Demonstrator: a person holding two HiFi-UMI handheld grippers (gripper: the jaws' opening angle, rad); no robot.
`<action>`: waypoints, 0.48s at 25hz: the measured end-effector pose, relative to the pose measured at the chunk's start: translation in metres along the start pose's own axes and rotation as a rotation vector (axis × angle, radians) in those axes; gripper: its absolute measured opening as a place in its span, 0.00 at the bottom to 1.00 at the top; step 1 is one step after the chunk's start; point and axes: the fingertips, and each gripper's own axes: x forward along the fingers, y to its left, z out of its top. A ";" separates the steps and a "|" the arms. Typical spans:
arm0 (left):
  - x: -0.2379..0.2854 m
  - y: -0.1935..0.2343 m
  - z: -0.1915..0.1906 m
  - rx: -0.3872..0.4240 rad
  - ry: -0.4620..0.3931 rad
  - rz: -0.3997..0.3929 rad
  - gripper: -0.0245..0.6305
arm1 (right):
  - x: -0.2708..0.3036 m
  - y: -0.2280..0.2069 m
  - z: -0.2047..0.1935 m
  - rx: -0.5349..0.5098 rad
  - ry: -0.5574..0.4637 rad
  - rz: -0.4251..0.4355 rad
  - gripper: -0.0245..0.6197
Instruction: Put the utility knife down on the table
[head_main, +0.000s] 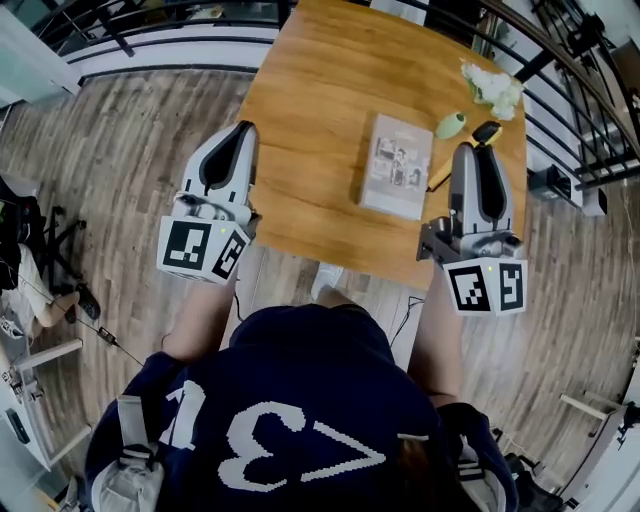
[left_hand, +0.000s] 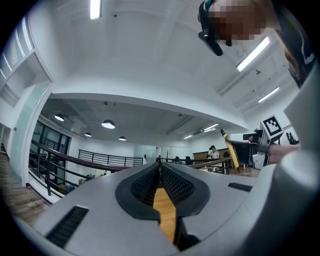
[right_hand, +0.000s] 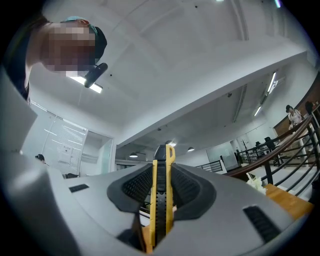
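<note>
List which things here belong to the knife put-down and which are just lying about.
Job: utility knife, right tool shut on it, table.
Lying about: flat printed box, small green object, white crumpled wad; left tool shut, empty.

Head cam stares steeply down at the desk (head_main: 320, 100). Left hand-held gripper (left_hand: 160, 163) and right hand-held gripper (right_hand: 162, 167) cams hug their jaws, tilted upward; left's shares the desk.

Even indoor light, strong fisheye
Soft light was cast by ceiling strips (left_hand: 95, 9); edges were bent and darkened.
</note>
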 end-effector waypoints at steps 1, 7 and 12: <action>0.012 0.000 0.000 0.004 -0.004 0.010 0.08 | 0.010 -0.010 0.000 0.003 0.002 0.013 0.23; 0.062 -0.007 -0.015 -0.008 0.013 0.028 0.08 | 0.044 -0.058 -0.009 0.018 0.027 0.041 0.23; 0.087 -0.007 -0.036 -0.017 0.056 0.034 0.08 | 0.058 -0.082 -0.032 0.054 0.078 0.031 0.23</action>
